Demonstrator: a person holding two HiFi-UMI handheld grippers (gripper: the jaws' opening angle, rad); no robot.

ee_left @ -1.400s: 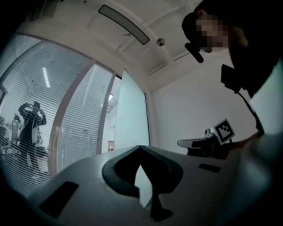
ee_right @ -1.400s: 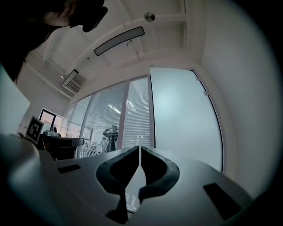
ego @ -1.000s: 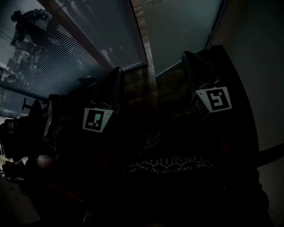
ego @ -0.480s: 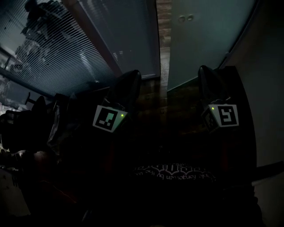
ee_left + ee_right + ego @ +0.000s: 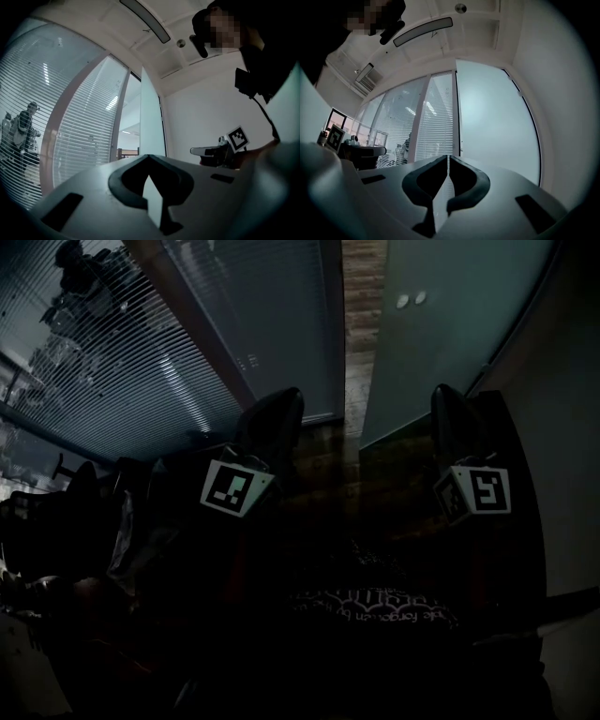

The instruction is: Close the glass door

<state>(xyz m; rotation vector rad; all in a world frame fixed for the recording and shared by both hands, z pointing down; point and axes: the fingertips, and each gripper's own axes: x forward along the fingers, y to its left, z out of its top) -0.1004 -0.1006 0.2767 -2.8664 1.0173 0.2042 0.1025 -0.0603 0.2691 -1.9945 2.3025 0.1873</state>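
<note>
As the glass door [image 5: 441, 324] stands at upper right, nothing is gripped

The left gripper [image 5: 149, 158] has its jaws pressed together with nothing between them, and the right gripper [image 5: 449, 158] is the same. In the head view a strip of wooden floor [image 5: 361, 296] separates the frosted door from the glass wall with blinds [image 5: 141, 352] at the upper left.

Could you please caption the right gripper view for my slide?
Right gripper, jaws shut and empty, faces the frosted glass door beside blind-covered glazing.

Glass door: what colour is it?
Frosted pale grey-blue glass door, clearest in the right gripper view.
</note>
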